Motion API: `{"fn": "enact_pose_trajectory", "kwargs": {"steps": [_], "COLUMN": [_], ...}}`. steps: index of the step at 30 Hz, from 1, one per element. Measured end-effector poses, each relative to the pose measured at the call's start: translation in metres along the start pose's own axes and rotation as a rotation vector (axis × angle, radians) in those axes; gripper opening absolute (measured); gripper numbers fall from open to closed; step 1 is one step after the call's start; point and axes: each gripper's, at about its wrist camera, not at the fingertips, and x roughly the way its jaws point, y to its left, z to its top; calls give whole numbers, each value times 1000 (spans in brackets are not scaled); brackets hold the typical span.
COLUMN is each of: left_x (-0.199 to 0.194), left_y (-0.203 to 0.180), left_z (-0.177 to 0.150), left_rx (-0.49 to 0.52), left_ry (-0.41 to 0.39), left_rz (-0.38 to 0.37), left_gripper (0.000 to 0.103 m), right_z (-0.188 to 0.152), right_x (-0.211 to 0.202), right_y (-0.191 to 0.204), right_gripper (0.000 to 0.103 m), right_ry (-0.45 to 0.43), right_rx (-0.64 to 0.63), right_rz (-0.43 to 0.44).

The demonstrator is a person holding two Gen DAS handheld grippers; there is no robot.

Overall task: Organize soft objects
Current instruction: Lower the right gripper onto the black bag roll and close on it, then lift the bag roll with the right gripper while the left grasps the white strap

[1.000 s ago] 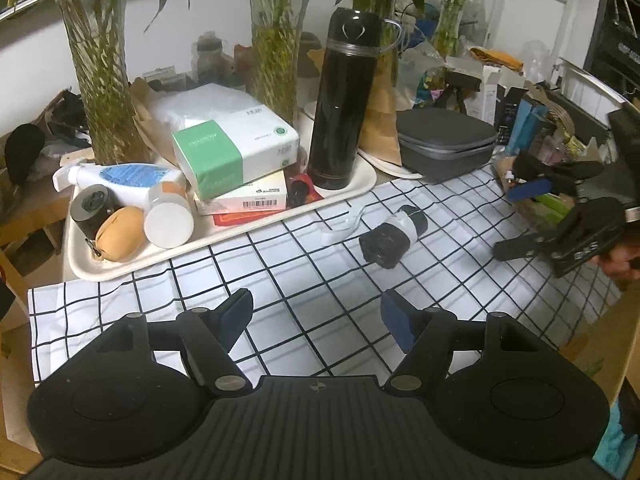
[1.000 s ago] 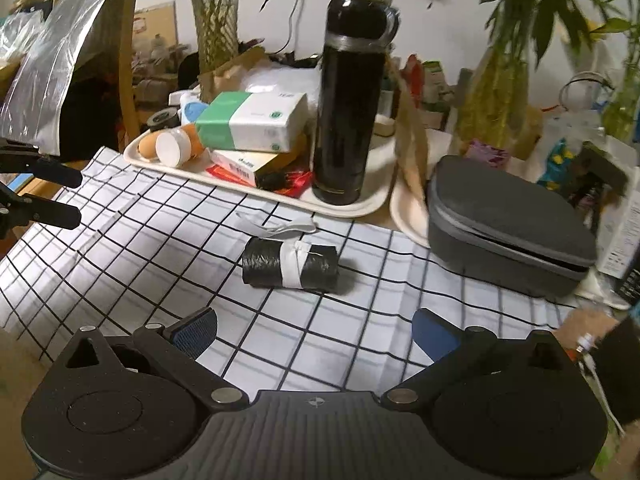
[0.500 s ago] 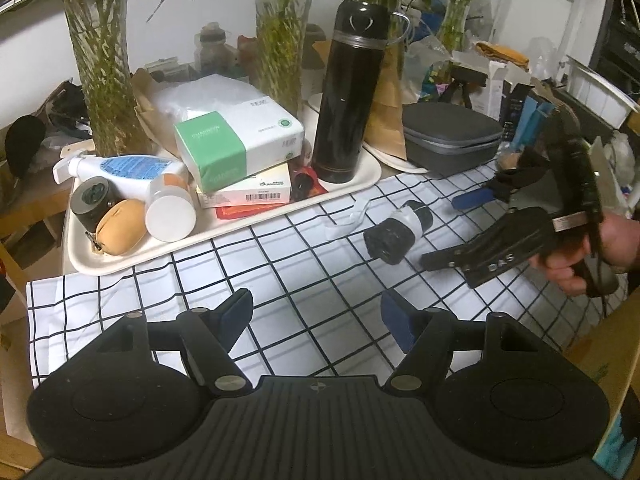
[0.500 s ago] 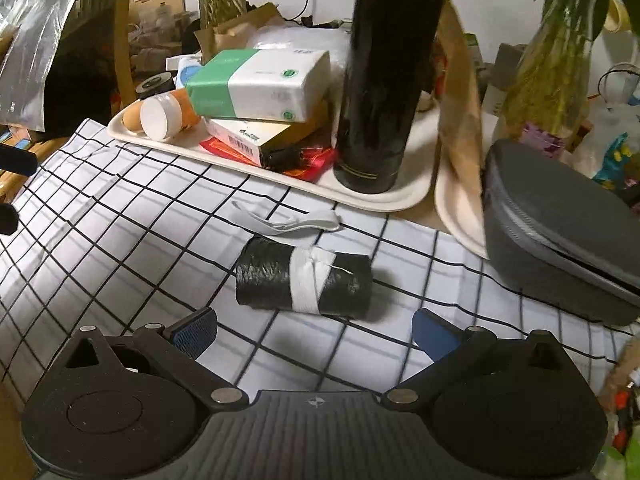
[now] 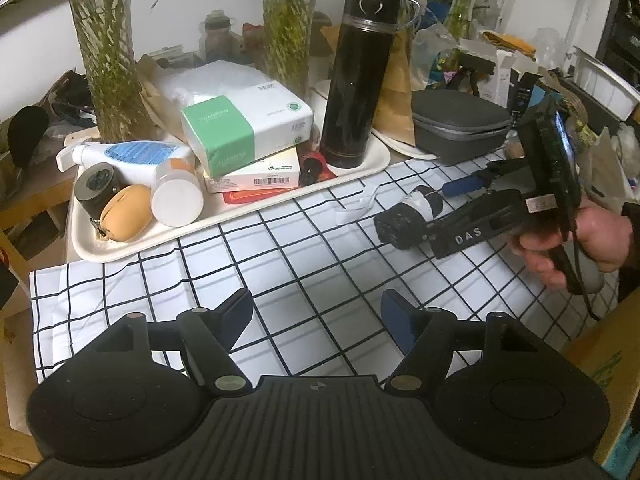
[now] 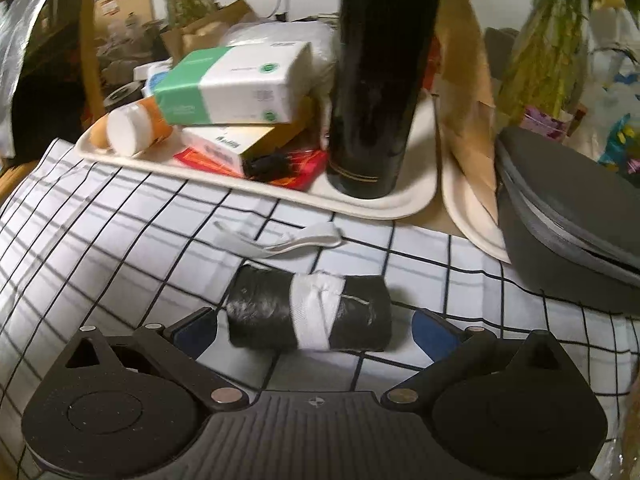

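— So what differs from a second ago?
— Mostly the right gripper: it has come down to the black roll, which now lies between its open jaws, pads not pressing it. Earlier the roll lay well ahead of the fingers. The left gripper has kept its place, jaws open over bare checked cloth, holding nothing.
— Where is the roll?
— On the cloth, just in front of the tray, with a white strip between them.
— And in the tray?
— A tall black flask stands upright. Beside it a green-and-white tissue pack lies on a box, then a spray bottle, a white-capped tube, a tan pouch.
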Motion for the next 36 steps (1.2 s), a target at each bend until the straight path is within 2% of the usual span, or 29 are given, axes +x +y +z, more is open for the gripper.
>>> {"fn": "enact_pose_trajectory", "kwargs": {"steps": [5,8,15,22,31,36], "left_x": [1,2,-1,3,36,59], "left_y": [-4,-8,-14,-24,-23,-29], "left_z": [0,0,-3,10,24,30], "left_rx": [7,14,74,132,168,233], "left_ry": [-12,-20,-48,-87,-87,-84], "left_rz": [-33,-50,-76,-89,-88,-93], "left_gripper": [70,70,70,70,70,69], "right_z": [-2,-3,6,14,3,-13], "right_x": [6,6,-13,-57,-112,-127], "right_y": [3,5,-9,-23,-35,-38], "right_gripper": [101,86,84,83,83,84], "right_ry": [5,-6,-29,-75,-91,-65], "right_rx": [-6,-16,7,-23,-21,-3], "right_rz": [-20,3,25,26,6,-13]}}
